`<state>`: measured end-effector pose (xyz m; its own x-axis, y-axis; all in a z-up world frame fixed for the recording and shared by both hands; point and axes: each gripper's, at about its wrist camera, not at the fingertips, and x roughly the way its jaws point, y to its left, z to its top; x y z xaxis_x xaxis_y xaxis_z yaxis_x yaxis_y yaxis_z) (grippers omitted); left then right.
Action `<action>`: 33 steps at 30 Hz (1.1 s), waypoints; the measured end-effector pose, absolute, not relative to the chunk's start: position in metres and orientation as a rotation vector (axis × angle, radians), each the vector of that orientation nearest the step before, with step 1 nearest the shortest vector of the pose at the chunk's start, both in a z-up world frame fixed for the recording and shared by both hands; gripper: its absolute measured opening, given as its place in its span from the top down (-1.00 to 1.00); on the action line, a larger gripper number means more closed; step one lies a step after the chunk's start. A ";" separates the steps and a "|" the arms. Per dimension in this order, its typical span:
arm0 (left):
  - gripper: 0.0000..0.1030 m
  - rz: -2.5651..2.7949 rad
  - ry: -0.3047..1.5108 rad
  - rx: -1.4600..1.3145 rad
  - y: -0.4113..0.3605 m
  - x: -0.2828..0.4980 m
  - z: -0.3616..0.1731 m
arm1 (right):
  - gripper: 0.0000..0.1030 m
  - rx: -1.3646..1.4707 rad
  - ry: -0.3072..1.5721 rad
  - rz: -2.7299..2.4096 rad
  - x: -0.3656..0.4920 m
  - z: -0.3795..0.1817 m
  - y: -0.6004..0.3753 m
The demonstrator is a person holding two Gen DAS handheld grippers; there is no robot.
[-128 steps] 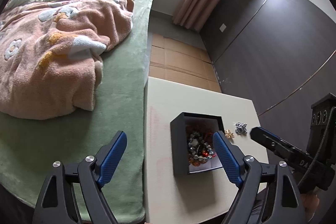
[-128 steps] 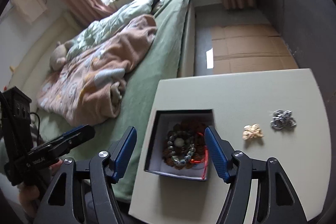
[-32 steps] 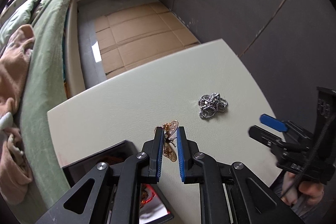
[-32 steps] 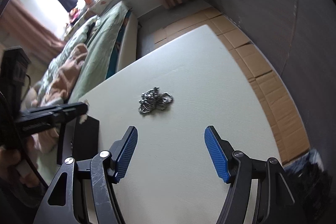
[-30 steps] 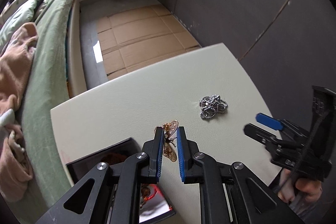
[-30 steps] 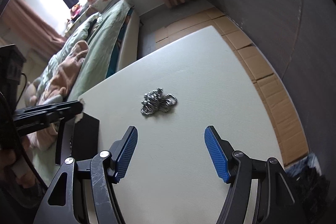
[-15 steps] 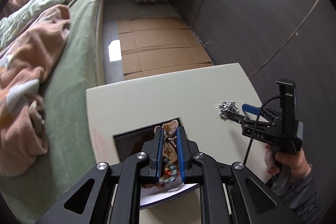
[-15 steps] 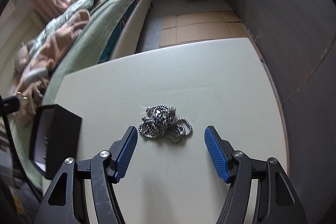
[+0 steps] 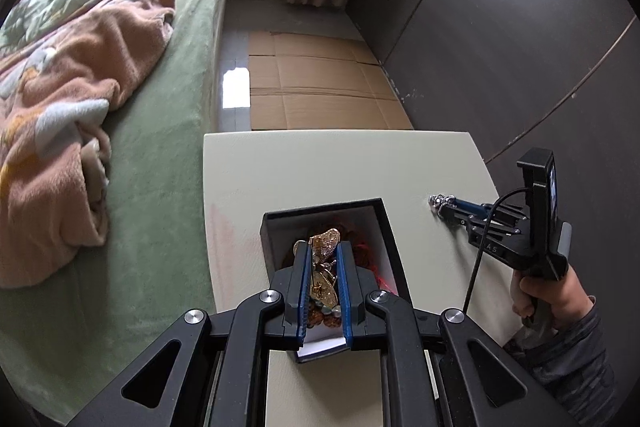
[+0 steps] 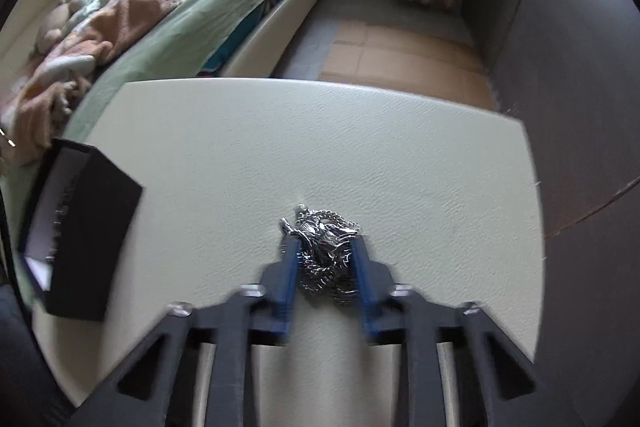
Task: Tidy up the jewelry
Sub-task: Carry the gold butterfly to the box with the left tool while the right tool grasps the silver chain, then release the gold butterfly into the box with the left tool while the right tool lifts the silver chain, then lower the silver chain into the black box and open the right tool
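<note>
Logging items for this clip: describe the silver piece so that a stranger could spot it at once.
On the cream table, right of the black jewelry box, a bunched silver chain sits between the right gripper fingers. It alone is silver; the left gripper's piece is gold.

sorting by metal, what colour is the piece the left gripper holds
Gold: the butterfly brooch, clearest in the left wrist view.

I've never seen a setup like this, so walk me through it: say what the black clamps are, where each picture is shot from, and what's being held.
No robot here: a person holds a two-finger clamp in each hand, with a fisheye camera looking along its fingers. In the left camera's view, the left gripper pinches a gold butterfly ornament above the open black box on the cream table. In the right camera's view, which is blurred, the right gripper has closed around a silver chain lying on the table.
</note>
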<state>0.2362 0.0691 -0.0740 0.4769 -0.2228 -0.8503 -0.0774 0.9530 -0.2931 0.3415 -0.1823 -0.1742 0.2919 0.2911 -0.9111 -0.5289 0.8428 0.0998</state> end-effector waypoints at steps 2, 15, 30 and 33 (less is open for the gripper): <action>0.74 -0.098 1.070 -0.318 0.069 0.234 -0.073 | 0.83 -0.226 1.161 0.562 0.339 -0.171 -0.183; 0.74 -0.174 1.061 -0.348 0.056 0.231 -0.075 | 0.88 -0.126 1.061 0.579 0.304 -0.108 -0.184; -0.54 -0.189 1.071 -0.418 0.063 0.223 -0.082 | 0.88 -0.118 0.809 0.621 0.273 0.029 -0.161; -0.54 -0.172 1.060 -0.422 0.070 0.217 -0.080 | 0.88 -0.120 0.758 0.640 0.266 0.055 -0.155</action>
